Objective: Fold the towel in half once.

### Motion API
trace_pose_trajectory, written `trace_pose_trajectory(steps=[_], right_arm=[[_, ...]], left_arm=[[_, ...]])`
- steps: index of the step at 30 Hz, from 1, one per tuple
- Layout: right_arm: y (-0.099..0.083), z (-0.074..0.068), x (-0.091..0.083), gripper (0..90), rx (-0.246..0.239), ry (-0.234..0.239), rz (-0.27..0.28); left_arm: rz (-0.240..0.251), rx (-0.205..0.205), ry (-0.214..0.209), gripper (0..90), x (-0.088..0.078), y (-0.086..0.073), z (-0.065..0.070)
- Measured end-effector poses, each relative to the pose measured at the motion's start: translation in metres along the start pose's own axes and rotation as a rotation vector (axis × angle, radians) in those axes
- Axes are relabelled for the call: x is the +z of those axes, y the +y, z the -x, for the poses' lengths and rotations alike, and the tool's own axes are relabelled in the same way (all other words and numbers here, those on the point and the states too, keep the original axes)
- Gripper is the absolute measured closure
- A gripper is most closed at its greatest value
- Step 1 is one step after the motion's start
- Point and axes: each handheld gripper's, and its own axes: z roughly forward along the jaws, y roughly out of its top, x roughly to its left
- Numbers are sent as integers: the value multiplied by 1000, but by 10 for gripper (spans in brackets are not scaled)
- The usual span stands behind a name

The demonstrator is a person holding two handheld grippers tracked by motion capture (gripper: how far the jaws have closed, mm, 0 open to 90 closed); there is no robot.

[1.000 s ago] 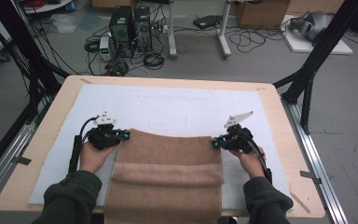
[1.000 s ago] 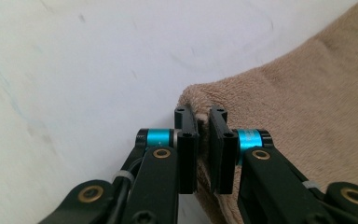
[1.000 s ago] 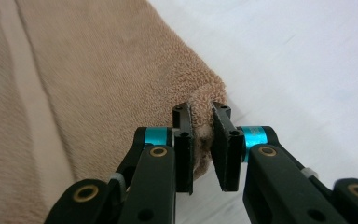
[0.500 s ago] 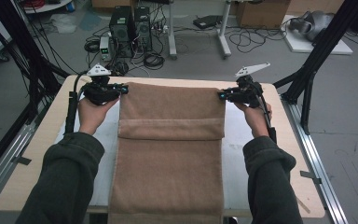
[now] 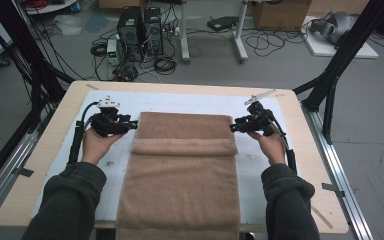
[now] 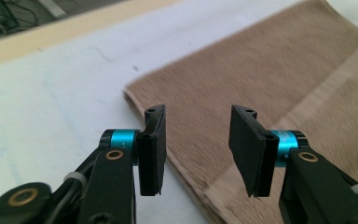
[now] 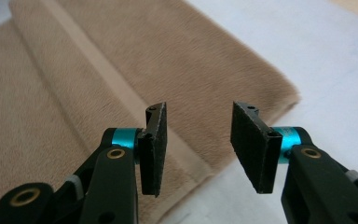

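A long tan towel [image 5: 182, 175] lies down the middle of the white mat [image 5: 80, 165], its far end folded back over itself, its near end hanging off the table's front edge. My left gripper [image 5: 132, 124] hovers at the fold's left edge, my right gripper [image 5: 233, 127] at its right edge. Both have just been opening, and nothing sits between their pads. In the left gripper view the jaws of the left gripper [image 6: 196, 149] stand apart over the towel [image 6: 261, 79] edge. In the right gripper view the right gripper [image 7: 198, 147] is open above the towel [image 7: 121, 60] near its corner.
The mat covers a wooden table [image 5: 35, 165] framed by metal rails [image 5: 337, 170]. Black frame posts [image 5: 30, 55] rise at both far corners. Computers and cables [image 5: 140, 30] lie on the floor beyond the far edge.
Both hands carried the towel's end from mid-table toward the far edge, unrolling it, then drew back a little. The jaws opened and released the towel, which now lies flat.
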Motion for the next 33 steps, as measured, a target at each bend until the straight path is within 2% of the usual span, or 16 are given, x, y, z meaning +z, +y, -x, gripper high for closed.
trace_pose_trajectory(steps=[1, 2, 4, 6, 13, 17, 20, 23, 25, 27, 30, 33], right_arm=[[-3, -6, 2, 584, -34, -22, 23], [-6, -10, 4, 585, -52, -23, 40], [-13, -12, 9, 577, -28, 7, 27], [-21, -14, 13, 577, -31, 8, 28], [-40, -17, 22, 582, -17, 22, 16], [-48, -18, 28, 586, -14, 27, 3], [-54, -22, 37, 611, -16, 24, -32], [-57, -25, 40, 684, -26, 11, -21], [-56, -26, 39, 760, -27, 22, -24], [-56, -27, 39, 783, -36, 25, -26], [-55, -27, 36, 810, -42, 32, -16], [-55, -28, 33, 814, -40, 36, -8]], left_arm=[[-12, 16, -3, 559, 3, -2, 3], [3, 36, 1, 560, 4, -5, 7], [15, 36, -19, 571, 6, -10, 11], [3, 47, -27, 570, 9, -14, 14], [-16, 28, -47, 568, 13, -31, 18], [-43, 37, -56, 587, 19, -38, 21], [-78, 57, -52, 638, 25, -41, 24], [-82, 71, -37, 714, 28, -40, 26], [-76, 70, -37, 779, 28, -40, 27], [-75, 63, -46, 855, 27, -40, 27], [-72, 82, -37, 884, 24, -39, 28], [-52, 73, -38, 889, 20, -38, 27]])
